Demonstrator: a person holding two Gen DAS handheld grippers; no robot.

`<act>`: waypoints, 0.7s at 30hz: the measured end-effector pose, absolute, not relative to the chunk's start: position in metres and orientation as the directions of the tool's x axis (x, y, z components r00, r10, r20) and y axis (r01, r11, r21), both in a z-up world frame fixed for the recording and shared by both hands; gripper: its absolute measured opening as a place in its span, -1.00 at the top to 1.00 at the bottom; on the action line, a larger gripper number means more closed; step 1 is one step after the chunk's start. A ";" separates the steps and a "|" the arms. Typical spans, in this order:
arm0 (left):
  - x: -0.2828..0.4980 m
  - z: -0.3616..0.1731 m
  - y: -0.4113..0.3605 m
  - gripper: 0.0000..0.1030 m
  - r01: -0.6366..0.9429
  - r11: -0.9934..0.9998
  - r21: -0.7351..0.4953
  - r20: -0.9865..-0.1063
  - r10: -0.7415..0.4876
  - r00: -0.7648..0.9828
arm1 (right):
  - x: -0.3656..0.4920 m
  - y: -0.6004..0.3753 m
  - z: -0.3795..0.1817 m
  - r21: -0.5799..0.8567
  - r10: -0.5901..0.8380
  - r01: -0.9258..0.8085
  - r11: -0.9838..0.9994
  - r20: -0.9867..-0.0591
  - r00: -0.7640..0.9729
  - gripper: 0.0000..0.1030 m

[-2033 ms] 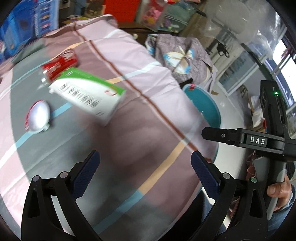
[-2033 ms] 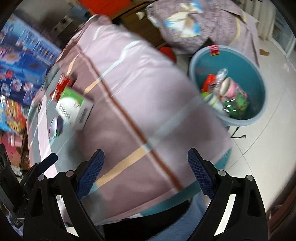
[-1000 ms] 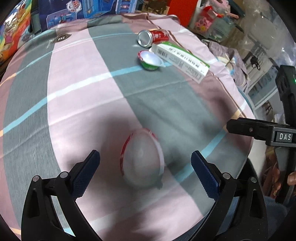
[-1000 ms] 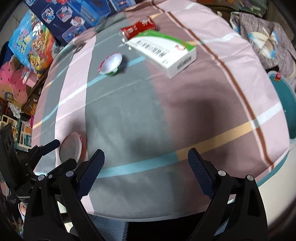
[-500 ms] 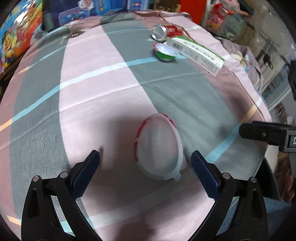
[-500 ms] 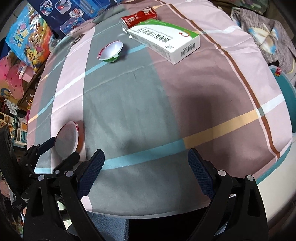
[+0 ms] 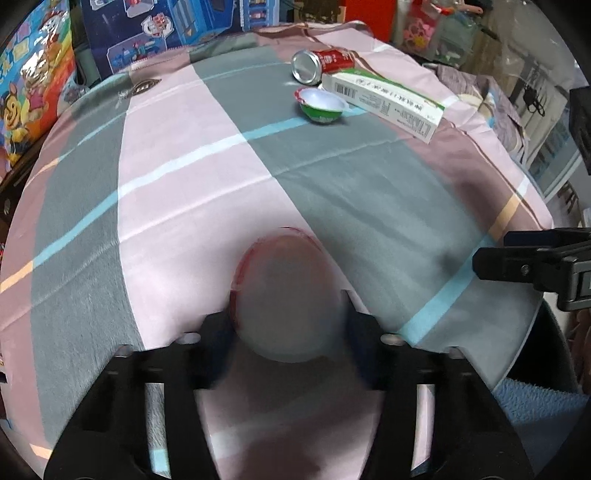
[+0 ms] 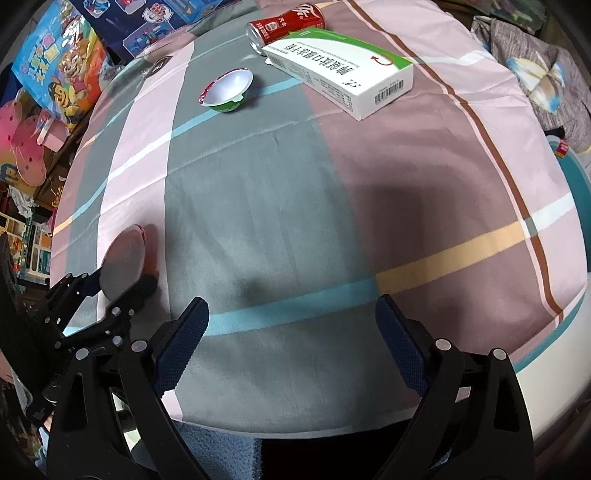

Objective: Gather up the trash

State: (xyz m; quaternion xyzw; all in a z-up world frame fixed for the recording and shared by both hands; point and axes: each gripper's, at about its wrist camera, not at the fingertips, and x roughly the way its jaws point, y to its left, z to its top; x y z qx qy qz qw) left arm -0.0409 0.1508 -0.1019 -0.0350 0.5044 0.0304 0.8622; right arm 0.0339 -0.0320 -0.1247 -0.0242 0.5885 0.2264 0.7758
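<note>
On tablecloth (image 7: 184, 184) | left gripper (image 7: 286, 325) closing around red-rimmed cup (image 7: 286, 295) | right gripper (image 8: 291, 332) spread, holding nothing

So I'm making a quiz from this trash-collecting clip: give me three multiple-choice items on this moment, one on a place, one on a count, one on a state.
1. Where does the red can lie?
A. Against the far end of the white and green box
B. Between the right gripper's fingers
C. On the floor

2. How many trash items lie on the striped cloth?
A. Two
B. Four
C. Six

3. What is between the fingers of the left gripper?
A. The green cup
B. The red-rimmed white cup
C. Nothing

Key: 1 A, the can touches the box's far end. 2 B, can, box and two cups. 3 B, the closing jaws flank that cup, while the right gripper stands open over bare cloth.
</note>
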 end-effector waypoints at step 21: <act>0.032 -0.080 0.239 0.02 -0.208 0.943 -0.259 -0.837 -0.112 0.536 | 0.157 0.074 -0.101 0.251 0.371 -0.439 0.863 -0.904 0.212 -0.62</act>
